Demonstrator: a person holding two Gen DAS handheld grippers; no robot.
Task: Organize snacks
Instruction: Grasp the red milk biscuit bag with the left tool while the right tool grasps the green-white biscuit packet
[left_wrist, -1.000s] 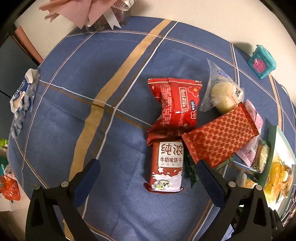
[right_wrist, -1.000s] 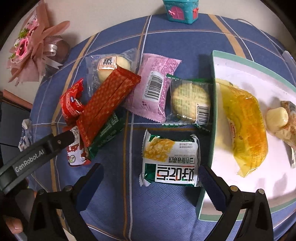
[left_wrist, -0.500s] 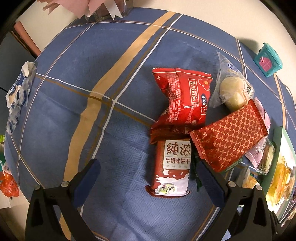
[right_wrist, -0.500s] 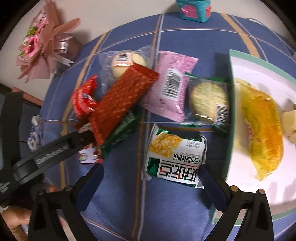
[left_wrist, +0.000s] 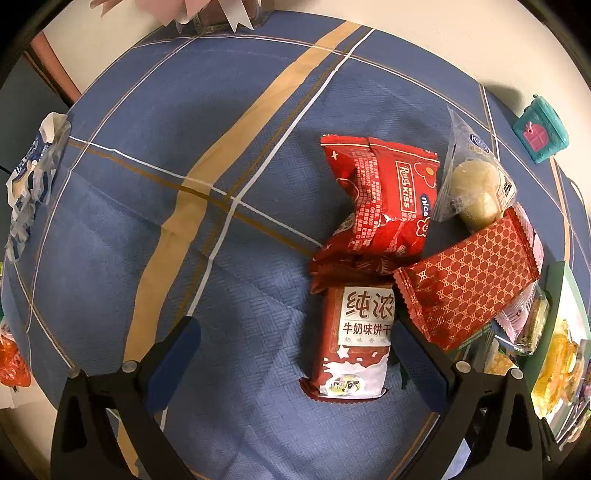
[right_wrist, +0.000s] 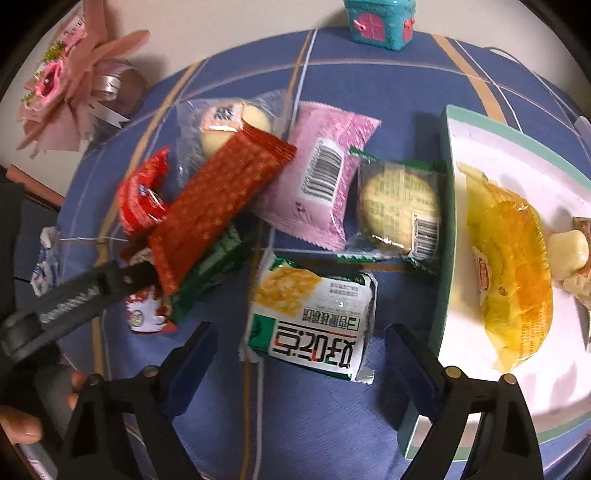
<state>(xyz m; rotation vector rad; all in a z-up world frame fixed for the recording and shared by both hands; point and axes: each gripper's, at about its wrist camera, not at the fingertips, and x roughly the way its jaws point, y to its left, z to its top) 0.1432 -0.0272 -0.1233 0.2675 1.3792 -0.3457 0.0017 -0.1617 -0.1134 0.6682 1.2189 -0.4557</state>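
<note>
Right wrist view: green-white snack pack (right_wrist: 310, 317) lies flat on the worktop (right_wrist: 314, 424) just beside the tray (right_wrist: 443, 258), between our right tongs (right_wrist: 299, 354), jaws apart, nothing held; we judge it's next for the tray. Left wrist view alone shows the milk biscuit pack (left_wrist: 351, 339) in full under the patterned red packet (left_wrist: 469, 284), left tongs (left_wrist: 295, 354) spread, empty. Only the right view shows the tray's contents clearly.
</note>
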